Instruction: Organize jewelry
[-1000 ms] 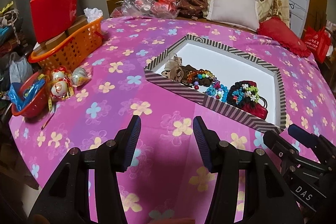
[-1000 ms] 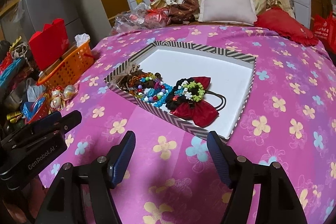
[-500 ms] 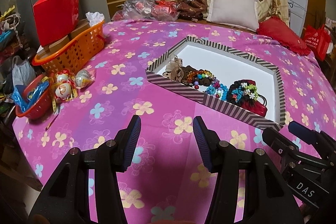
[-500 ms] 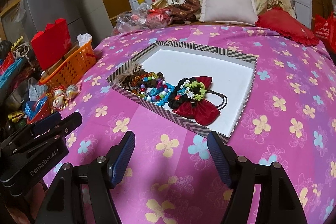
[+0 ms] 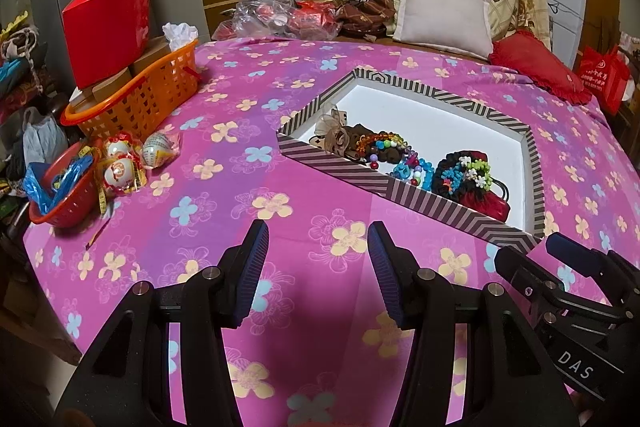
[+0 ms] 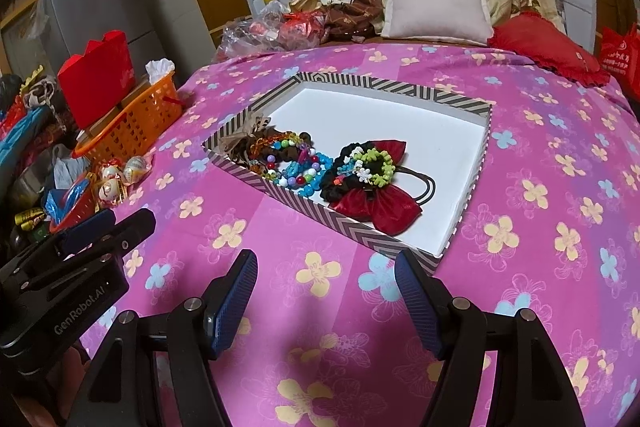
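While your left gripper [image 5: 316, 259] and right gripper [image 6: 326, 291] hang wide apart, holding nothing, the jewelry [image 6: 316, 167] lies heaped inside the striped box [image 6: 360, 239] — sorted or awaiting sorting, you can't tell.

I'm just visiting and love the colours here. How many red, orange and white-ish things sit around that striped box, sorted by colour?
Red: 3 (gift bag, cushion, small basket)
Orange: 1 (basket)
White-ish: 1 (pillow)
Total: 5, not counting the jewelry inside the striped box.
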Motion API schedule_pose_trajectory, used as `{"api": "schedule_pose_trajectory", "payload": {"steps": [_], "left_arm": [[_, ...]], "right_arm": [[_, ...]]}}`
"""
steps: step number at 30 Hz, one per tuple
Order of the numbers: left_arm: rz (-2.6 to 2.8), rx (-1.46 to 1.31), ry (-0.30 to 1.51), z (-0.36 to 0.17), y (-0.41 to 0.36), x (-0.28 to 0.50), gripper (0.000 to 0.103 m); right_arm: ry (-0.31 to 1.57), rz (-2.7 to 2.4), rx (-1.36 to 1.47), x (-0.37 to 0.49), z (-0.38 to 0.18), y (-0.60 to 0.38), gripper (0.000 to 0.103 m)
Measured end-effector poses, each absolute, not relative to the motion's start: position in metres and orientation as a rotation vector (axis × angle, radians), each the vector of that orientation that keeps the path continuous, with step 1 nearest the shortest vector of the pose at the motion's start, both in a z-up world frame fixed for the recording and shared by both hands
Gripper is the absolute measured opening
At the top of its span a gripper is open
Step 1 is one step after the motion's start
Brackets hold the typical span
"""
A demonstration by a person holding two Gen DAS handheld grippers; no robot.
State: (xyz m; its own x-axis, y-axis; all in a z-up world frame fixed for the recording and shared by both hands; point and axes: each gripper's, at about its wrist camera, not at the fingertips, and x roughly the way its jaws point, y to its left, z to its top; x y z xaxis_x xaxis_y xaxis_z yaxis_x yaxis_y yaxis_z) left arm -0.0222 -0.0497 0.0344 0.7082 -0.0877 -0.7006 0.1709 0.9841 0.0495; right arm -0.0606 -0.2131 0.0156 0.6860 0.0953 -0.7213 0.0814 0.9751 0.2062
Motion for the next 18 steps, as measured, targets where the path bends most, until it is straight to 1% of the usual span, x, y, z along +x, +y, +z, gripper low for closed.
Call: {"api": "schedule_pose_trajectory", "payload": {"steps": [18], "left_arm": [[-0.150, 0.127, 0.774, 0.0322, -0.0530, -0.0210, 0.051]], "right_arm": [[0.826, 0.012, 0.242, -0.0594, 0.0131, -0.2173, 0.069]]}}
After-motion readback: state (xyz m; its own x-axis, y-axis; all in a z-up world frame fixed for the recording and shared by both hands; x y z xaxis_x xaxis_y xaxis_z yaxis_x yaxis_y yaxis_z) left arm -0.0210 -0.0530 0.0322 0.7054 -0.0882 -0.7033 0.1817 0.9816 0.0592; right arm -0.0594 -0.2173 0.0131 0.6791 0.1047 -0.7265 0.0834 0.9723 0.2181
